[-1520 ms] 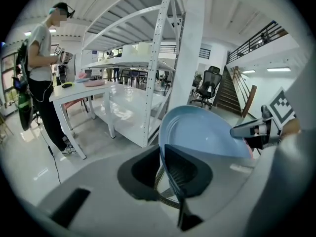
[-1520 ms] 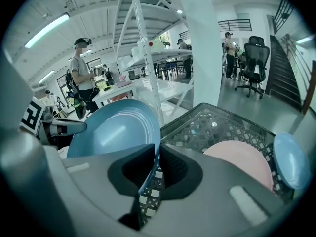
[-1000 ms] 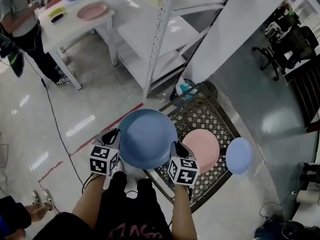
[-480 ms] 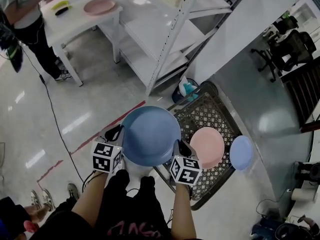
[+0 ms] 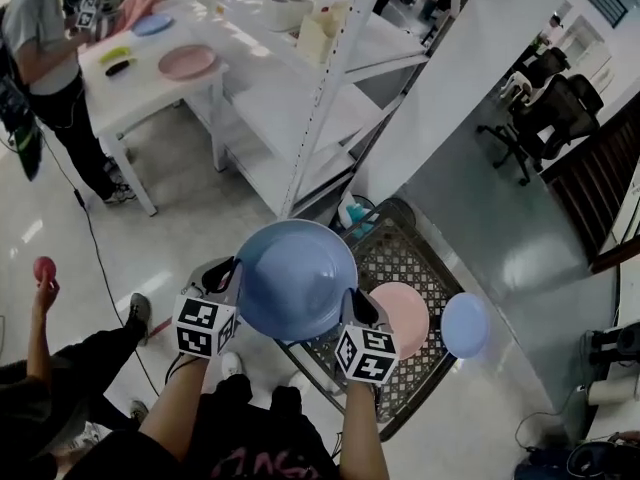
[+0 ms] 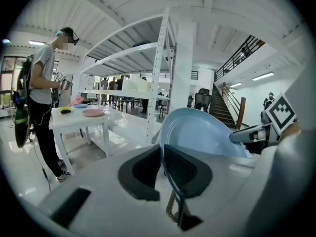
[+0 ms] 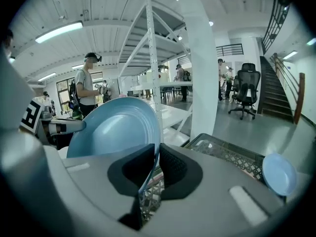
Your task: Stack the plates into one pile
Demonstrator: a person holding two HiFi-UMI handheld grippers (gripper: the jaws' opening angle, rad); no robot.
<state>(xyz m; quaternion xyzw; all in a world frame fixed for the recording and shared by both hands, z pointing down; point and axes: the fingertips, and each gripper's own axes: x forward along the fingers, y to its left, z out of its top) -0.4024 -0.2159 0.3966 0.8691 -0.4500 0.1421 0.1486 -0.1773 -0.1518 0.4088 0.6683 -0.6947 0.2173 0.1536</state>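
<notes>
Both tools have brought the big blue plate up a little since a second ago, and it now hides more of the pink plate below. The left tool and the right tool are each clenched on its thin rim, on opposite sides, so it hangs in the air between them over the near corner of the black lattice crate. The pink plate lies on that crate. A smaller blue plate sits just past the crate's right edge, on what I cannot tell. The big plate looks stiff, light and glossy, probably plastic, so it should not flex. A smooth rim pinched at two narrow spots could still swivel or slip. Opposite rim points seem the sensible hold, with both tools kept level together.
</notes>
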